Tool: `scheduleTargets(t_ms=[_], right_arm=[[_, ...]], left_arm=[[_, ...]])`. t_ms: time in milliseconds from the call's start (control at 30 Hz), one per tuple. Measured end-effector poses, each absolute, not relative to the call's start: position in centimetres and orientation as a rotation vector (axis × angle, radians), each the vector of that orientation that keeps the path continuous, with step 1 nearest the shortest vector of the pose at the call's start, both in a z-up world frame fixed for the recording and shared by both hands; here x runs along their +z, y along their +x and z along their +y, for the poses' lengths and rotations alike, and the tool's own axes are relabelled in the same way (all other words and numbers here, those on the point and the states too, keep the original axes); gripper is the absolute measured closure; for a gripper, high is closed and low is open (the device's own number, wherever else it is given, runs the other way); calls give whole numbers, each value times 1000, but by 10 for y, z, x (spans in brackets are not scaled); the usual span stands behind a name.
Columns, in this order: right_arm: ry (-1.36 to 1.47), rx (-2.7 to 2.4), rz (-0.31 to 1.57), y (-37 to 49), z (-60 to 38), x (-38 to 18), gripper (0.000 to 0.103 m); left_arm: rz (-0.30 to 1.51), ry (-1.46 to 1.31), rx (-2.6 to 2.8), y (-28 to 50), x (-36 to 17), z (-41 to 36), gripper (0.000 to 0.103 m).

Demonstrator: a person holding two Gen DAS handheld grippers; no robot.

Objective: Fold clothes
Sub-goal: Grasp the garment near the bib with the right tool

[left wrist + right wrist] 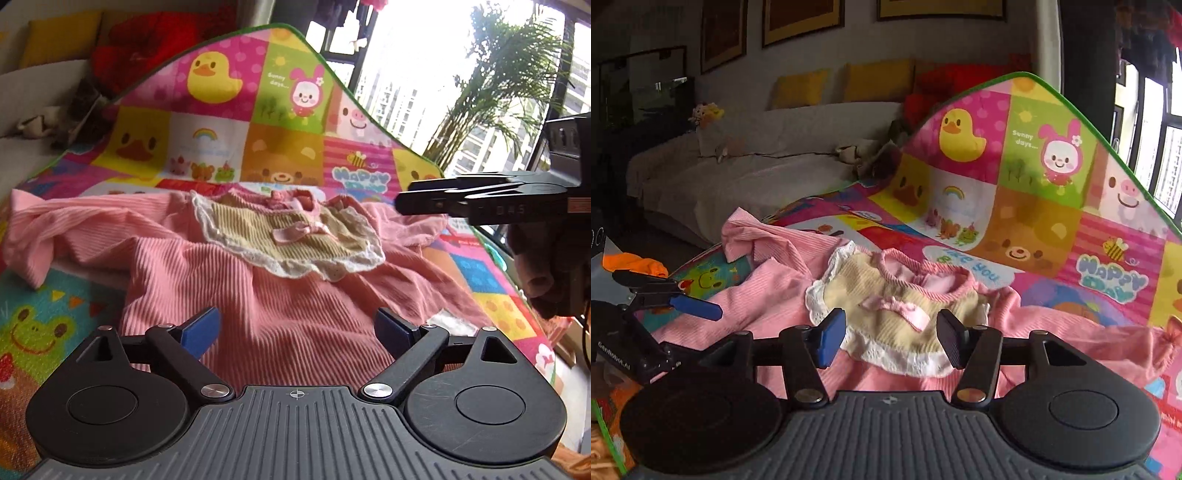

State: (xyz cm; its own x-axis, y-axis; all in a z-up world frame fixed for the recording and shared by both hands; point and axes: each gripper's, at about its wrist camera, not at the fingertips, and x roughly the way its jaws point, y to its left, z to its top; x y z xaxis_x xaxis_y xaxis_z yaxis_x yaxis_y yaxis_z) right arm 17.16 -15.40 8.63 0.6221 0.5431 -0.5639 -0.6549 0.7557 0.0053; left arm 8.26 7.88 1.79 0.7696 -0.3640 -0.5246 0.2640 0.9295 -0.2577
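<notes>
Hovering low at the bottom of the left wrist view, the left gripper (295,332) has its jaws spread wide with nothing between them, only the ribbed body of the pink dress (295,295) lying under it. In the right wrist view the right gripper (891,339) is also apart, about half spread, and it pinches nothing; the cream bib with lace edge (886,314) shows in the gap but is not pressed. The dress lies face up on the colourful play mat (1052,229), across the middle of both frames, collar away from the cameras. Its one sleeve (33,229) is crumpled at the middle left of the left view, and the other sleeve runs toward the lower right of the right view. Further back, the far edge of the mat stands up against a sofa (768,162) at the upper left. I judge the folding is only at the beginning: the dress is spread but no fold is made. The next move needs each gripper to go down to a sleeve or shoulder edge and pinch only that layer.
</notes>
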Motion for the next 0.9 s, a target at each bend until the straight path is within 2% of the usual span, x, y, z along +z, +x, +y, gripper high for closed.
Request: scheduleTargets(t_ms=[100, 200, 300, 333, 400, 500, 633, 767, 800, 867, 900], right_arm=[[-225, 728, 594, 216, -111, 72, 49], [-233, 737, 643, 256, -72, 46, 57], [-244, 735, 693, 285, -44, 19, 57], [-262, 744, 712, 291, -37, 11, 71], [-316, 756, 718, 299, -21, 0, 89], [-417, 740, 639, 300, -3, -2, 103], [-411, 651, 635, 328, 3, -9, 103], [-357, 685, 629, 322, -16, -3, 102], [-350, 694, 630, 318, -21, 0, 98], [-326, 705, 652, 313, -31, 4, 81], [-303, 711, 668, 313, -35, 5, 68]], left_arm=[[595, -218, -331, 99, 7, 80, 9], [600, -238, -325, 108, -4, 82, 9], [589, -232, -319, 106, -8, 85, 9], [592, -232, -316, 105, -10, 86, 8], [604, -234, -309, 104, -13, 88, 7], [639, -245, -298, 103, -21, 90, 7], [645, -244, -302, 103, -22, 89, 6], [644, -243, -302, 103, -22, 89, 5], [644, -245, -304, 103, -22, 89, 5], [645, -248, -307, 104, -22, 89, 3], [645, -249, -309, 105, -22, 89, 3]])
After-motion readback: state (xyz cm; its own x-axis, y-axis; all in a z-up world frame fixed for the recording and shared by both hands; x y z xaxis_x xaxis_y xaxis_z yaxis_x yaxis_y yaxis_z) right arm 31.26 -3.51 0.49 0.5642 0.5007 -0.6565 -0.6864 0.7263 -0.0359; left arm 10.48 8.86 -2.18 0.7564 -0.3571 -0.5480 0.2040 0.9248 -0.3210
